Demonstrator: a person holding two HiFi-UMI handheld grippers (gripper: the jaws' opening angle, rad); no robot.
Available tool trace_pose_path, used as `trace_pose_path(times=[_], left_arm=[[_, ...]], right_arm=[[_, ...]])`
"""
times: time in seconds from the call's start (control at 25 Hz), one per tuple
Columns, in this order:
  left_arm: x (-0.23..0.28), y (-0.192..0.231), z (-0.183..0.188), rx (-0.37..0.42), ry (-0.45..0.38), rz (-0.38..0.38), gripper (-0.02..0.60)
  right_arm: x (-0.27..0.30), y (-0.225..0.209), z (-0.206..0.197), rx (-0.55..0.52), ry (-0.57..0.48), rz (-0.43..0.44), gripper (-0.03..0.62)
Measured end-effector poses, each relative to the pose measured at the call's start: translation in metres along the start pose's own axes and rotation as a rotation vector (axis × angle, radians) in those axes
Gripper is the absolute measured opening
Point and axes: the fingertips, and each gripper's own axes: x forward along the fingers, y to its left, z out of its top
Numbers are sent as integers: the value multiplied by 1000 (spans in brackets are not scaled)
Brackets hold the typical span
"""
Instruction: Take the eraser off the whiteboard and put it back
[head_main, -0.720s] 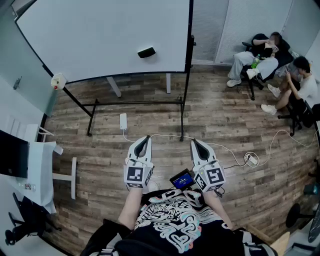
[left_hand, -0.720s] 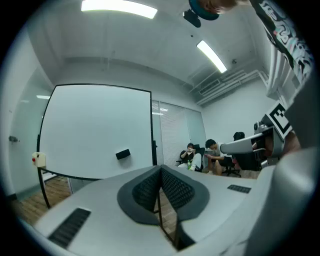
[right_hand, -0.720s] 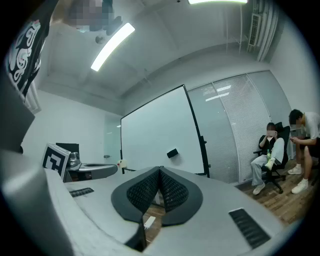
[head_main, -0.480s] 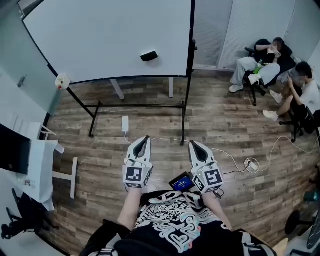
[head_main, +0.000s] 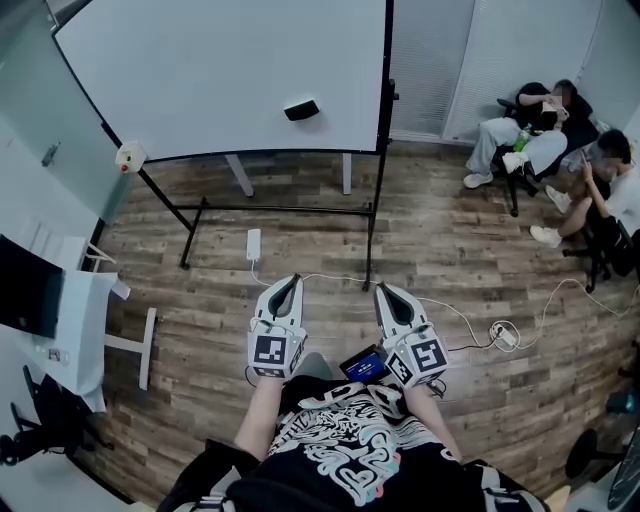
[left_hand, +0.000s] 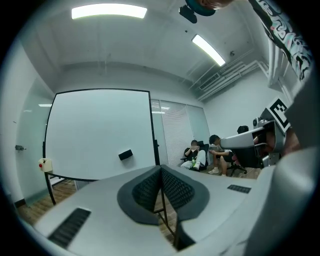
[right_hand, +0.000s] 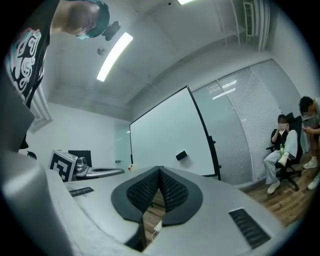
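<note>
I hold both grippers side by side in front of me, above the wooden floor (head_main: 470, 260), pointing toward the whiteboard (head_main: 200, 70). The left gripper (head_main: 289, 280) has its jaws closed, pads meeting, with nothing between them. The right gripper (head_main: 386, 289) has its jaws closed too and is just as empty. The black eraser (head_main: 301, 109) sits on the whiteboard in its lower right part, nearer the right edge than the left and a little above the bottom edge. Both grippers are well apart from it. Two seated people (head_main: 560, 130) are beyond the board's right edge.
</note>
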Motion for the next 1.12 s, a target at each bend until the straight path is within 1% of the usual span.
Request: trace_pose_path(times=[0.08,0.2,0.44,0.8,1.0,1.12], left_arm=[[2,3,0,4,-1,3,28],[11,12,-7,-24,1,8,28],[48,43,-22,-47,17,-1,28],[133,109,-29,-16,30,-39,28],[167,157,-29,-17,25,-35,28],[186,182,-33,-26,34,-37,28]], right_arm=[[4,-2,-2,2,3,-1,14],[15,-10,-8,5,16,-18,14],[50,-33,-20,20,48,-62,14],[154,-64,-37,20,100,-84,14],[218,-63,-40,-41,124,-53,14],[247,-65,-43,-39,131,-54,14]])
